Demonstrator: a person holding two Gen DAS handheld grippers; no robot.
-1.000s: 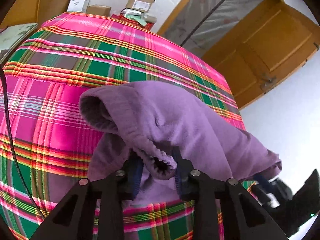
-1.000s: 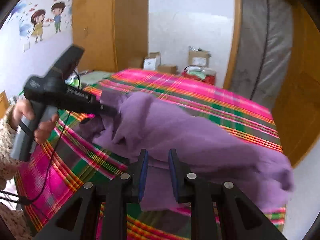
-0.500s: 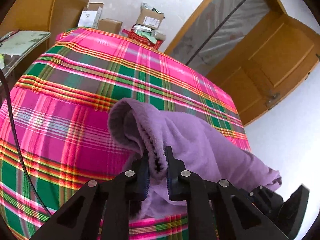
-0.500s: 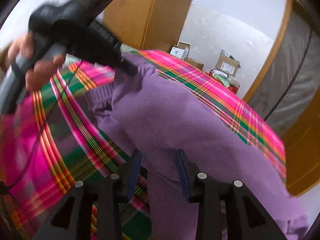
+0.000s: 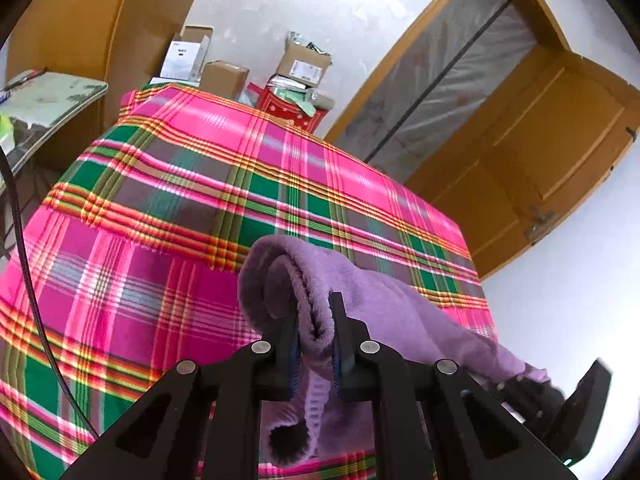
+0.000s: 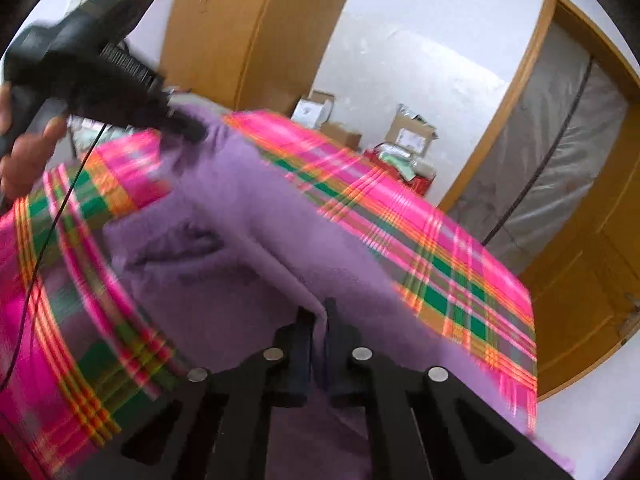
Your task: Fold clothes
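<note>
A purple fleece garment (image 5: 384, 304) hangs lifted over a bed with a pink and green plaid cover (image 5: 192, 184). My left gripper (image 5: 314, 320) is shut on its ribbed edge, the cuff end drooping below the fingers. My right gripper (image 6: 318, 320) is shut on another part of the same garment (image 6: 240, 216). In the right wrist view the left gripper (image 6: 188, 130) shows at the upper left, pinching the cloth's far corner. In the left wrist view the right gripper (image 5: 516, 388) shows at the lower right, under the cloth's other end. The garment stretches between both grippers.
Cardboard boxes (image 5: 304, 66) and a red bag (image 5: 288, 110) stand against the wall beyond the bed. A wooden door (image 5: 540, 168) is at the right, a wardrobe (image 6: 248, 32) at the left. A side table (image 5: 44, 96) stands left of the bed. A black cable (image 5: 24, 256) hangs at the left.
Both grippers have closed on the purple garment and raised it off the bed. The right gripper, open half a second ago, is now shut on the cloth.
</note>
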